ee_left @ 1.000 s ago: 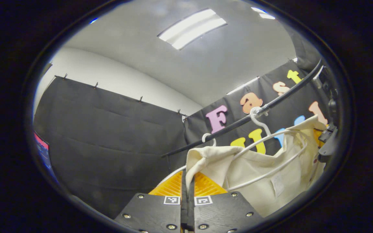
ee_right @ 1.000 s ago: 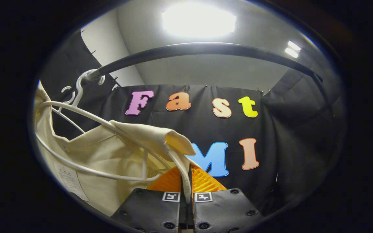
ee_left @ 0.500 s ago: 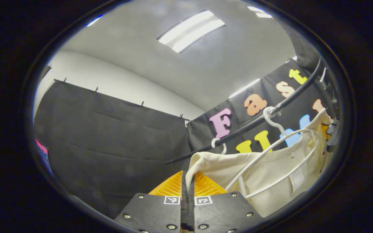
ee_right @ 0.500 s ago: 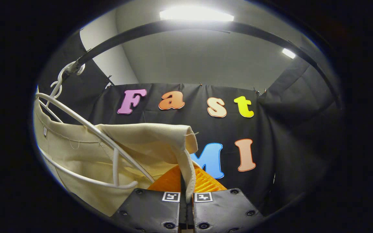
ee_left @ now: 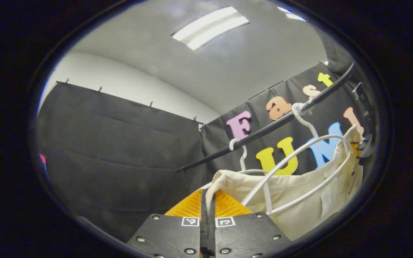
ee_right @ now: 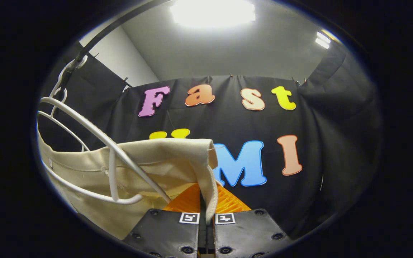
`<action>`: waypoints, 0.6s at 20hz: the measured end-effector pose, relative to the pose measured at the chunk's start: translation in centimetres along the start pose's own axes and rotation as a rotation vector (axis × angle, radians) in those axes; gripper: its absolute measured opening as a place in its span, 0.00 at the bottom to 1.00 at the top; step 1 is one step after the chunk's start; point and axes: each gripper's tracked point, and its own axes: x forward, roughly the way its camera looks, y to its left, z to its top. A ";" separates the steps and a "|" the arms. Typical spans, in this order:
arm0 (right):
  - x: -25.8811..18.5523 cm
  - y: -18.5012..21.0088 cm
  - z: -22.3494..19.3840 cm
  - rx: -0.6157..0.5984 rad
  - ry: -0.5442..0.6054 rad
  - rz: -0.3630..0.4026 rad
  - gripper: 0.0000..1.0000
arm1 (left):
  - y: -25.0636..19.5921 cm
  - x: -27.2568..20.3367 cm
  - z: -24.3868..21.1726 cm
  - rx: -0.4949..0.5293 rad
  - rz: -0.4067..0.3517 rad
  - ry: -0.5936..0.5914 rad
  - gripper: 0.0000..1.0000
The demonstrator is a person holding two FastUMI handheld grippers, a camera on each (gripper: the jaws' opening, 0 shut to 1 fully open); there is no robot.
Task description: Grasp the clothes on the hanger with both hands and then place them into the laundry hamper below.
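Garment (ee_left: 292, 190): cream woven cloth, matt, visibly coarse. Hanger (ee_right: 95, 134): white, smooth, glossy plastic. Rail (ee_left: 264, 130): black, smooth, slightly sheened.

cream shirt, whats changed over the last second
The cream shirt has been drawn down off the white hanger, whose arm now stands bare above the cloth. Both the left gripper and right gripper stay clamped on its shoulders; the hanger still hooks the black rail.
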 end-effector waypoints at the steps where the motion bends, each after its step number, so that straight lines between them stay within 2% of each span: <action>1: 0.0 0.1 -0.8 0.001 0.023 0.003 0.00 | -0.2 -0.2 -0.3 0.007 -0.007 0.004 0.02; 9: -2.8 1.1 -3.9 -0.003 0.074 0.029 0.01 | -0.1 -2.4 -2.0 0.054 -0.008 0.004 0.00; 10: -3.2 1.2 -4.1 -0.006 0.077 0.031 0.00 | 0.0 -2.5 -2.4 0.055 -0.008 0.011 0.02; 12: -3.6 1.3 -4.6 -0.020 0.095 0.035 0.02 | 0.3 -2.8 -3.7 0.036 -0.009 0.049 0.01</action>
